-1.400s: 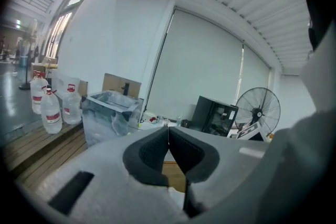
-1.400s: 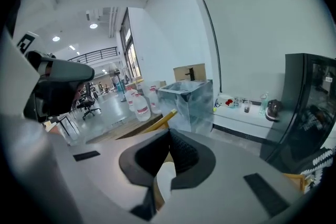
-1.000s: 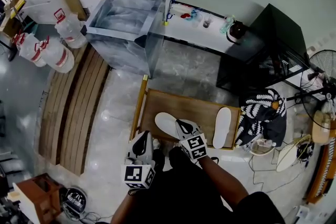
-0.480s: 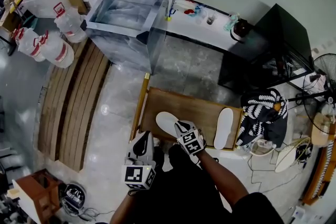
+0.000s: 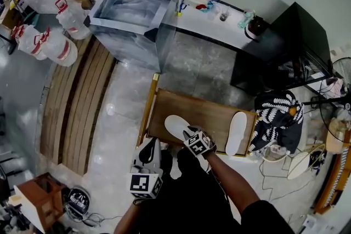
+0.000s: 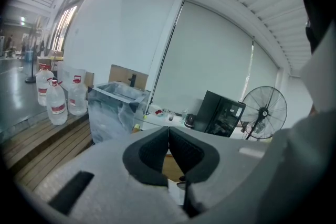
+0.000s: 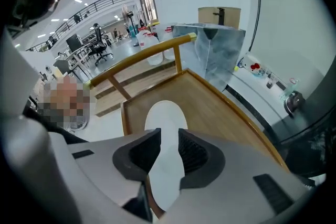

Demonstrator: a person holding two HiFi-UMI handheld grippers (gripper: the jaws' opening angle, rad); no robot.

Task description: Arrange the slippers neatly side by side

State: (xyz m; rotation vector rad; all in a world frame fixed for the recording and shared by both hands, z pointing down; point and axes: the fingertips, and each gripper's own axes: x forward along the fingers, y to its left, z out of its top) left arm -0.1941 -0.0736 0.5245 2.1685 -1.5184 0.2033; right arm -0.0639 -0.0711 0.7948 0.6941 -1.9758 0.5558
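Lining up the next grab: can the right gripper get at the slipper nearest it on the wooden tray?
Probably yes. The right gripper hangs directly over that slipper, jaws apart, with the slipper showing through the gap and nothing lying on it. The wooden tray looks low-rimmed and should not block it.

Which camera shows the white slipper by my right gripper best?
The right gripper view: the slipper fills the centre, on the tray, seen between that gripper's parted jaws. The head view shows it small, its near end covered by the right gripper. The left gripper view gives no clear sight of it.
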